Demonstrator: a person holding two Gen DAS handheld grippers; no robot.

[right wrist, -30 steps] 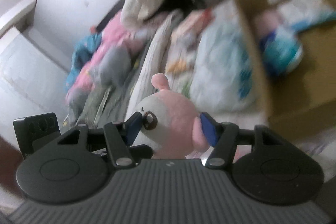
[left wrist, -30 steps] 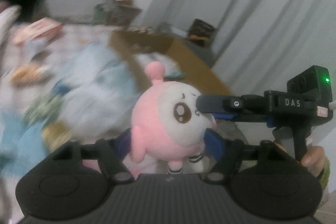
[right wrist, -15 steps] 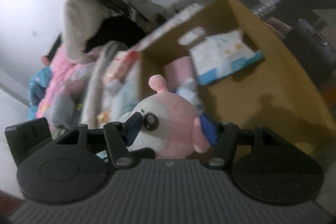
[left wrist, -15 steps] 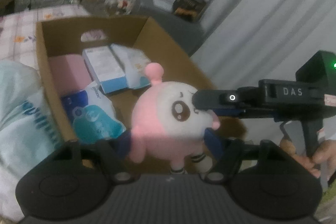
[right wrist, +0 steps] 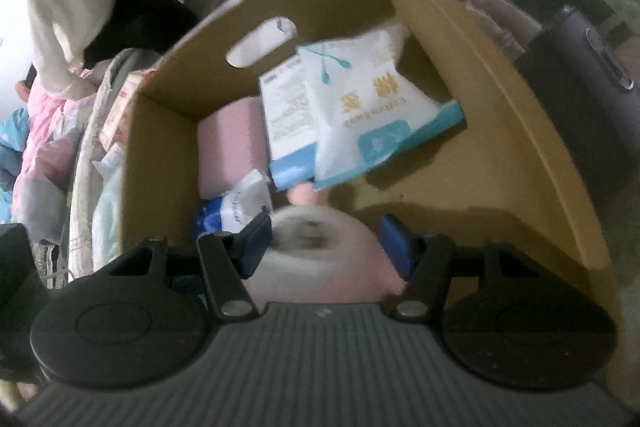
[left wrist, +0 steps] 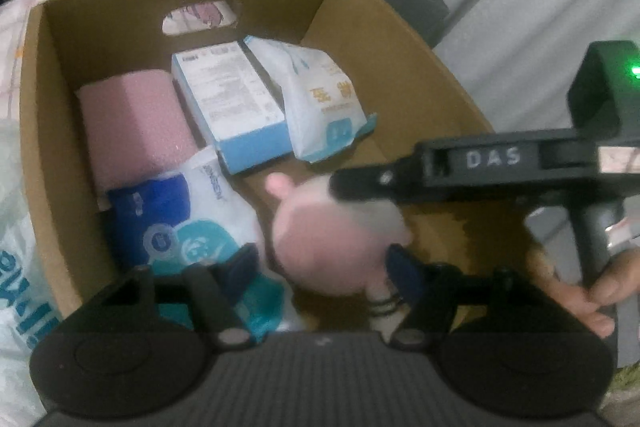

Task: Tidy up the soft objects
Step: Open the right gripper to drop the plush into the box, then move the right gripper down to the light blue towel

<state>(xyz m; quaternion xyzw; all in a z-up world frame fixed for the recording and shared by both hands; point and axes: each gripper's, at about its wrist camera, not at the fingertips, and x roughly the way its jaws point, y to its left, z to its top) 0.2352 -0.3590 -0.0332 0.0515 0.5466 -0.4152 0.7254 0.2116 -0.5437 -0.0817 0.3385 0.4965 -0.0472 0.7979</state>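
Since a second ago the pink plush (left wrist: 340, 239) has come over the cardboard box (left wrist: 400, 67). My right hand-held gripper (right wrist: 324, 247) clamps it; my left hand-held gripper (left wrist: 320, 267), just closing, brackets it with one pad clear. Bare box floor lies right of the packs (left wrist: 228, 107).

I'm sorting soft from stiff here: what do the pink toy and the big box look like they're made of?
Pink toy: apparently plush fabric with stuffing, matte and fuzzy, with rounded edges. Big box: corrugated cardboard, plain brown and matte, with a cut handle hole and creased corners.
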